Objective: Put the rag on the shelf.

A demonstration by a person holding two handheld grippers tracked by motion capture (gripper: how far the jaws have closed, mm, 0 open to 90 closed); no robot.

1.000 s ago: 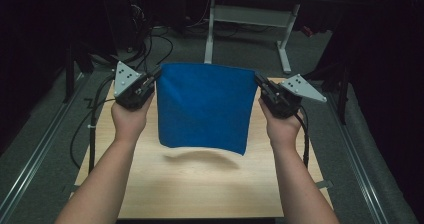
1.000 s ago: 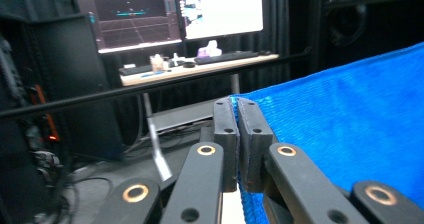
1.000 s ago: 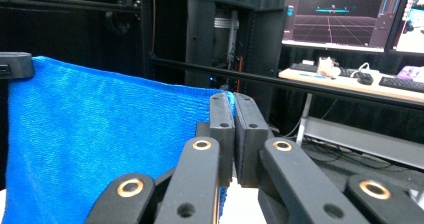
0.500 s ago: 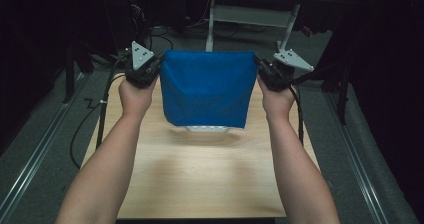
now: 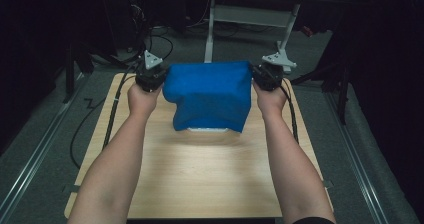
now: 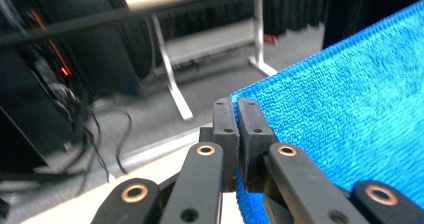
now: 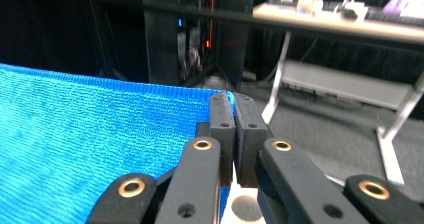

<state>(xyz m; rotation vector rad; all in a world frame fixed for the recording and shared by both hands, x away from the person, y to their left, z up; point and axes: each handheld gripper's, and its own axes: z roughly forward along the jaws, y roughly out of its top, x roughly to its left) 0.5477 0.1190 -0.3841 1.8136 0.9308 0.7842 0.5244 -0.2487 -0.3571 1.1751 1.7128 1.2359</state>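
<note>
Holding the blue towel (image 5: pixel 210 96) stretched above the far end of the wooden table (image 5: pixel 200 179), we had the left gripper (image 6: pixel 237 121) and right gripper (image 7: pixel 233 116) each clamped on a top corner. Its lower edge seemed to touch the wood. Next, probably lowering it flat.

Cloth (image 5: pixel 210 96) solid bright blue, ribbed terry weave. Table (image 5: pixel 200 174) light wood grain. Gripper jaws black with brass-coloured rivets; floor grey.
</note>
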